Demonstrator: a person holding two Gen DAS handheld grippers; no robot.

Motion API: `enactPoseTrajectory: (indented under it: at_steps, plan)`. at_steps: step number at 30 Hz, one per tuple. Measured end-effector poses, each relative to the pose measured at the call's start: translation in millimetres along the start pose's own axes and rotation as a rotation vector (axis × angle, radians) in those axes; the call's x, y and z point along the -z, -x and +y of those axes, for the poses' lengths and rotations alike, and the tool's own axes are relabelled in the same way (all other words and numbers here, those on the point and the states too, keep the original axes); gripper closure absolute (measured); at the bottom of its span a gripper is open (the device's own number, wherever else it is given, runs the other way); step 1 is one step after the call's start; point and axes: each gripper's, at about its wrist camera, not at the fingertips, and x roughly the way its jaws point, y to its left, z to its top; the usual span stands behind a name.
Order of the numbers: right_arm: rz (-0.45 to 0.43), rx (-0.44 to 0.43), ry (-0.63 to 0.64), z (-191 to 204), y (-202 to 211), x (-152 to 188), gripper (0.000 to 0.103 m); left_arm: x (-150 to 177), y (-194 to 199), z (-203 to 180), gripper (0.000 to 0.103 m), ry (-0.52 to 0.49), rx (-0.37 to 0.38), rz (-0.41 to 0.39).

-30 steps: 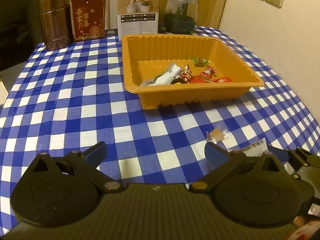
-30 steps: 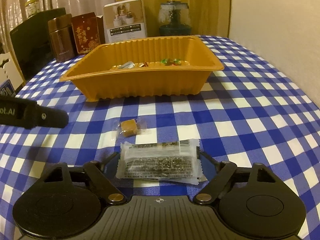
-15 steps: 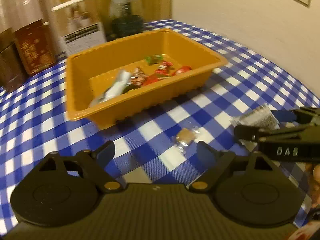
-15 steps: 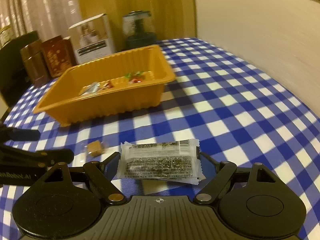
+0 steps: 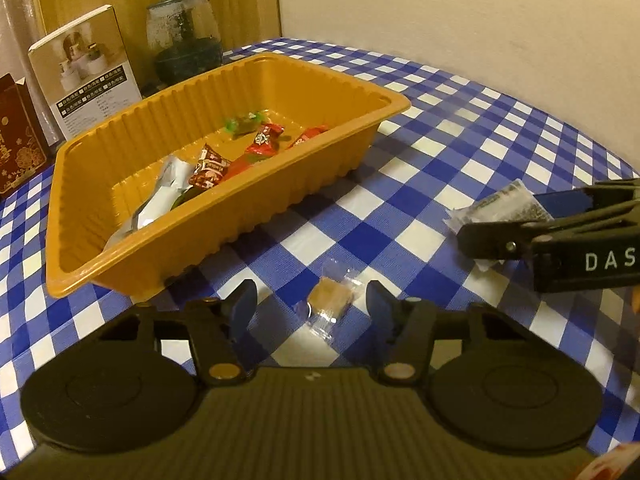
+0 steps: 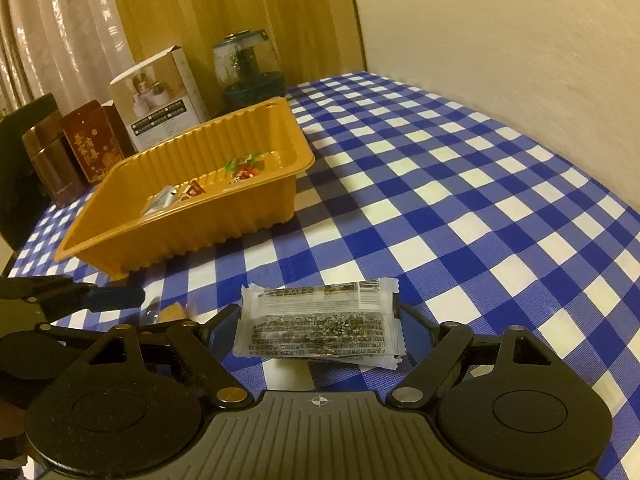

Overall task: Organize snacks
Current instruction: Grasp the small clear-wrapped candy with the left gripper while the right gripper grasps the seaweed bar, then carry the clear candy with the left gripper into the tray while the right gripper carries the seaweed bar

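An orange tray [image 5: 100, 264] [image 6: 132, 248] on the blue checked tablecloth holds several wrapped snacks [image 5: 216, 168]. A small brown candy in clear wrap [image 5: 330, 300] lies on the cloth between the open fingers of my left gripper [image 5: 312, 306]; it also shows in the right wrist view [image 6: 172, 314]. My right gripper [image 6: 316, 328] is shut on a flat clear packet of dark seaweed snack [image 6: 320, 320] and holds it above the cloth, right of the candy. The packet also shows in the left wrist view [image 5: 500, 208].
Behind the tray stand a white box [image 5: 84, 76], a glass jar [image 5: 184, 40], a red box [image 6: 92, 144] and a brown tin [image 6: 48, 164]. A cream wall [image 5: 480, 20] runs along the table's right side.
My left gripper has swung right and moved down so its open fingers straddle the brown candy. My right gripper has lifted and turned left with the seaweed packet.
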Motion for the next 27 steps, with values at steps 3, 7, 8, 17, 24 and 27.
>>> enactPoseTrajectory:
  at_steps: [3,7,8,17,24,27]
  plan:
    - [-0.001,-0.006,-0.003,0,0,-1,0.021,0,-3,1,0.057,0.015,0.012,0.006]
    - [0.0,-0.009,-0.008,0,0,-1,0.021,-3,-3,-1,0.071,0.027,0.028,0.015]
    - [-0.001,-0.01,-0.008,0,0,-1,0.021,-3,-3,-2,0.073,0.028,0.029,0.019]
    - [-0.006,-0.012,-0.003,1,1,-1,0.021,-3,4,-3,0.084,0.106,0.018,0.06]
    - [-0.019,-0.027,0.014,10,5,-2,0.021,0,30,9,0.084,0.279,-0.024,0.056]
    - [-0.027,-0.037,0.023,14,8,-4,0.021,1,44,15,0.084,0.337,-0.037,0.035]
